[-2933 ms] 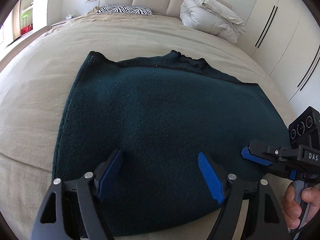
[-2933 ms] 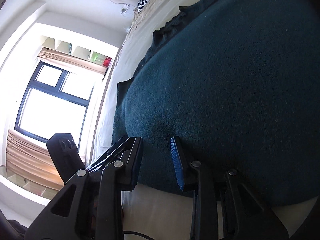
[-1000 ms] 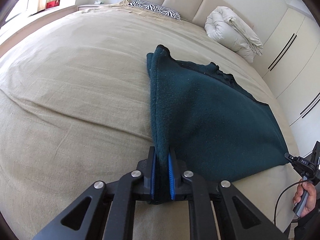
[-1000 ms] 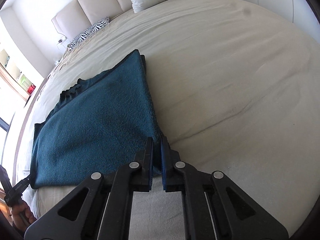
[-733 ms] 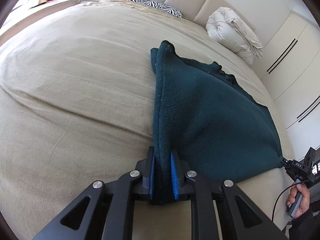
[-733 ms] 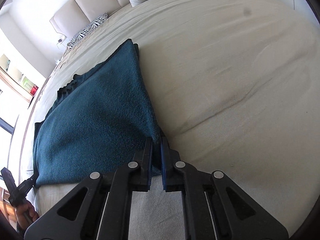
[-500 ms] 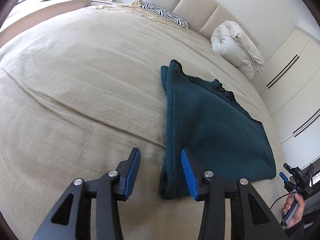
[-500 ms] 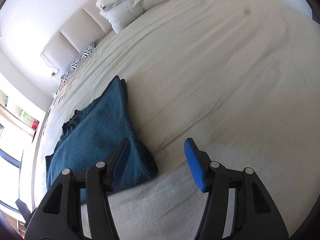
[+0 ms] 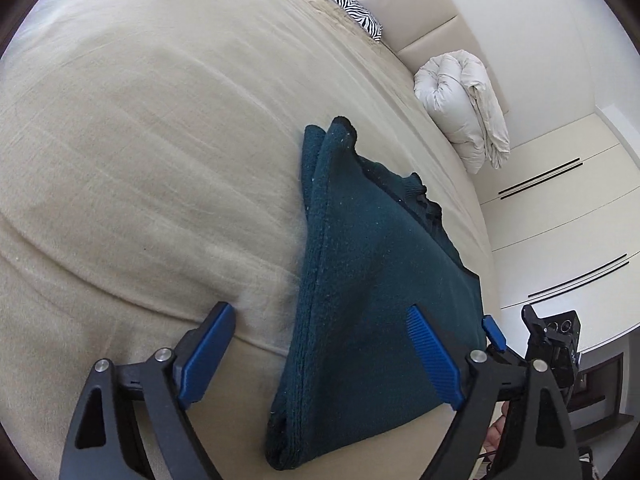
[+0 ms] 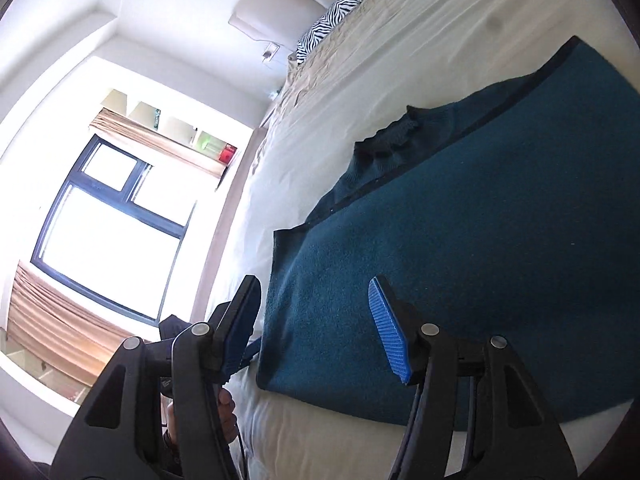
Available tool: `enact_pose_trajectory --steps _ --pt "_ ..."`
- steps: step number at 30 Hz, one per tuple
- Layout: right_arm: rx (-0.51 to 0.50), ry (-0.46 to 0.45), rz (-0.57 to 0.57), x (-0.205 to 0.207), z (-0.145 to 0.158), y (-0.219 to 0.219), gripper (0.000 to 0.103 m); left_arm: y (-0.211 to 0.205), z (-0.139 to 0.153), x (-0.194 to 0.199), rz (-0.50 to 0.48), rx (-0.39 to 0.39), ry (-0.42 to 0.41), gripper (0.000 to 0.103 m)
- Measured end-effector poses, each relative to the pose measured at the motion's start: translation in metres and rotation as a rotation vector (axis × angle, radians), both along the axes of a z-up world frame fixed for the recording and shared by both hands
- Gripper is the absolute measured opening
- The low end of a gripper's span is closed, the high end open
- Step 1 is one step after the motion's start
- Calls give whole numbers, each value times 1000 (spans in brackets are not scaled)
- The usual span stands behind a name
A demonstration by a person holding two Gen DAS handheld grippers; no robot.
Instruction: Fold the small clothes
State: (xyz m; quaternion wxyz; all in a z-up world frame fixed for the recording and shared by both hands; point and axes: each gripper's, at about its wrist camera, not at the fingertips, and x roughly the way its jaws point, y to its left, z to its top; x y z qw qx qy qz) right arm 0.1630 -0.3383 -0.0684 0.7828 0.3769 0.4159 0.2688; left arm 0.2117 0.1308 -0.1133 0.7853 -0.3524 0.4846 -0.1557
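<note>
A dark teal sweater [image 9: 360, 280] lies folded flat on the beige bed [image 9: 140, 140]; its collar [image 10: 392, 132] shows along the far edge. My left gripper [image 9: 320, 312] is open and its jaws are still opening. The sweater's near folded corner lies between the blue pads [image 9: 204, 352] without touching them. My right gripper [image 10: 312, 286] is open too, low over the sweater's [image 10: 480, 260] near corner, with neither pad pressing the cloth. In the left wrist view the right gripper [image 9: 512, 326] shows past the sweater's right corner.
A zebra-print pillow [image 9: 352, 12] and a rolled white duvet [image 9: 464, 108] lie by the headboard. White wardrobe doors [image 9: 560, 220] stand to the right of the bed. A bright window [image 10: 112, 232] is on the other side. A person's hand [image 10: 224, 408] shows below my right gripper's left finger.
Both grippers were shut on the sweater's near corners and have let go and opened. The right gripper has swung across to face the window side. The left gripper has rolled and widened.
</note>
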Motion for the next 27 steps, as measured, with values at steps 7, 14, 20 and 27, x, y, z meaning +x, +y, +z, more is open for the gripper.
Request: enact_pose_trajectory --steps 7,14,20,27 --pt "125 106 91 49 -31 43 56 -8 -2 14 -73 -64 77 91" --pt "146 163 148 75 -50 67 56 -11 -15 17 -84 -198 150 80" --pt "170 189 179 90 -63 83 56 -6 -24 17 -64 -307 145 68" --pt "126 230 202 109 -77 99 53 -7 -39 18 -57 -326 173 18"
